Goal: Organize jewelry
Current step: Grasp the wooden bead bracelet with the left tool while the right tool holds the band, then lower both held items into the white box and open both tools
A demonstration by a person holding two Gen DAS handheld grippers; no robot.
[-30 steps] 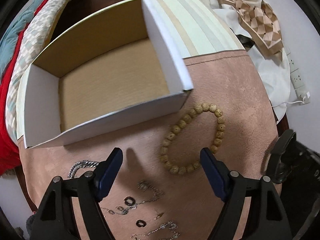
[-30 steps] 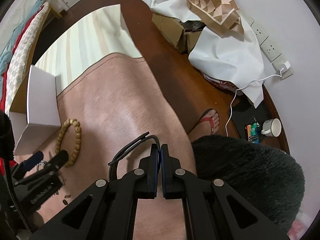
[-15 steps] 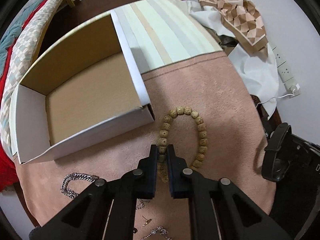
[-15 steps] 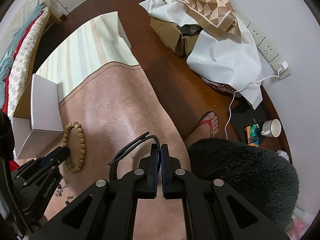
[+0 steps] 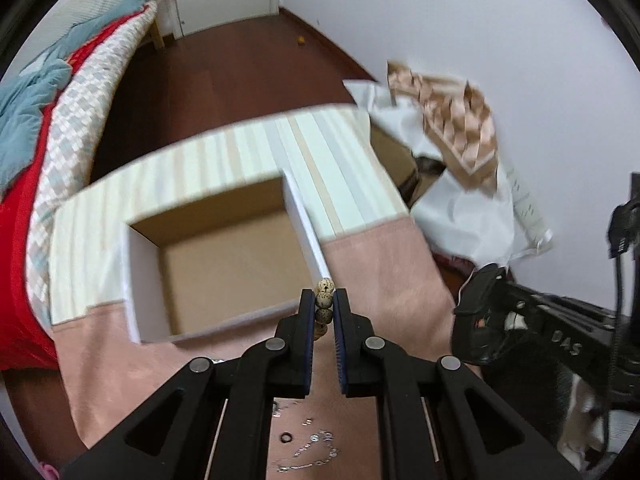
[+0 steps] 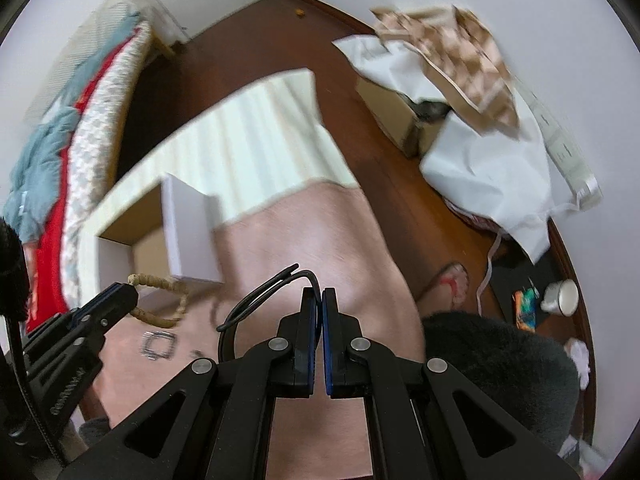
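My left gripper is shut on a wooden bead bracelet, lifted above the pink cloth near the front right corner of the open white cardboard box. In the right wrist view the bracelet hangs from the left gripper beside the box. My right gripper is shut and empty over the pink cloth. A silver chain and a small dark ring lie on the cloth below the left gripper.
A silver link bracelet lies on the cloth. A striped mat lies under the box. A bed is at the left. A white sheet and patterned cloth cover boxes at the right. A foot in a sandal and a mug are on the floor.
My left gripper closed on the bead bracelet and has lifted it off the cloth toward the box. The right gripper stays shut; its view has shifted a little.
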